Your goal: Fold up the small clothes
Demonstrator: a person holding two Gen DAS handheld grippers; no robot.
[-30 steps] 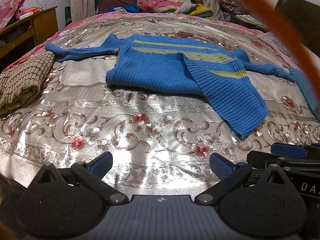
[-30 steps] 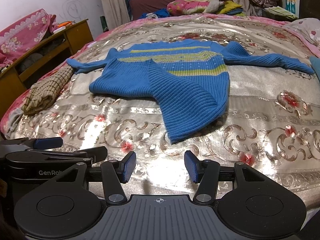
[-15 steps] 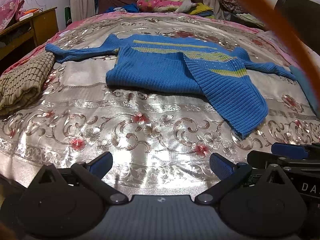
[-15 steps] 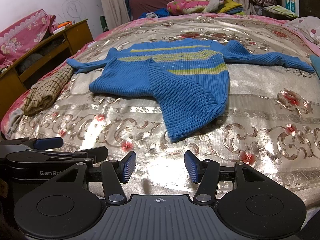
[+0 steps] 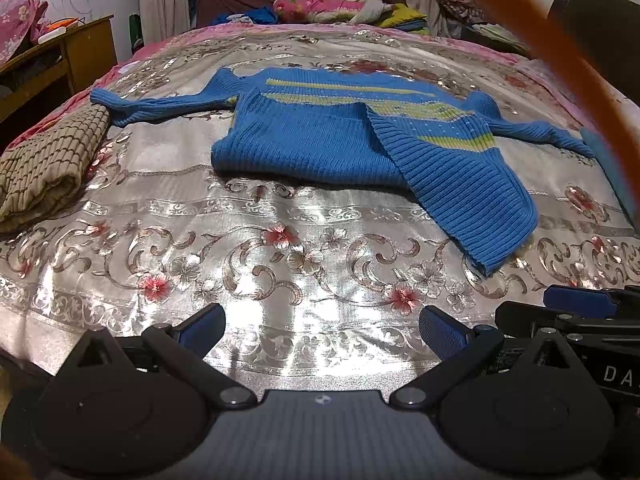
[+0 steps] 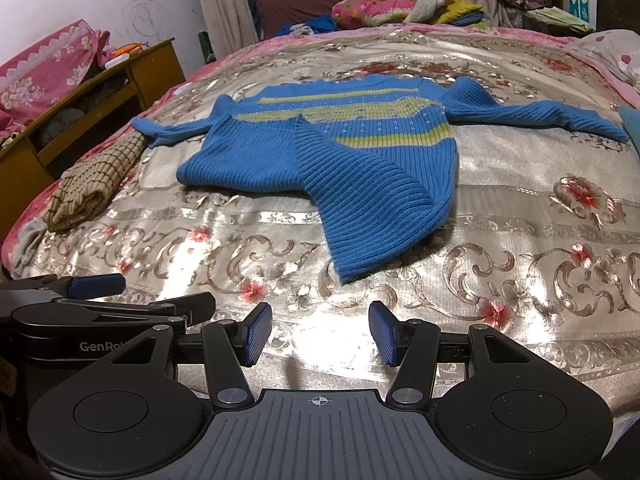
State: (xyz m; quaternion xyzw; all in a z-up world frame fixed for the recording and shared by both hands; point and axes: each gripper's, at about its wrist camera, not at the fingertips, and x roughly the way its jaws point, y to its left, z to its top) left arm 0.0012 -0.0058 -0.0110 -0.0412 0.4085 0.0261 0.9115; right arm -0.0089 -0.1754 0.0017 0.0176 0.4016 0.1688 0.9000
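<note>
A small blue knit sweater [image 5: 328, 144] [image 6: 320, 160] with yellow-green stripes lies on the silver floral bedspread [image 5: 280, 248], both sleeves spread outward. Its lower hem is turned up over the body, and one ribbed flap [image 6: 368, 216] reaches toward the near edge. My left gripper [image 5: 322, 330] hovers low over the near part of the bed, open and holding nothing, well short of the sweater. My right gripper [image 6: 320, 336] stands open just in front of the flap's tip. Each gripper shows at the edge of the other's view.
A folded tan checked cloth [image 5: 44, 160] [image 6: 96, 180] lies at the bed's left side. A wooden desk [image 6: 92, 108] stands beyond the left edge. Pillows and piled bedding [image 6: 400, 4] sit at the headboard. A blurred orange band [image 5: 560, 52] crosses the left wrist view.
</note>
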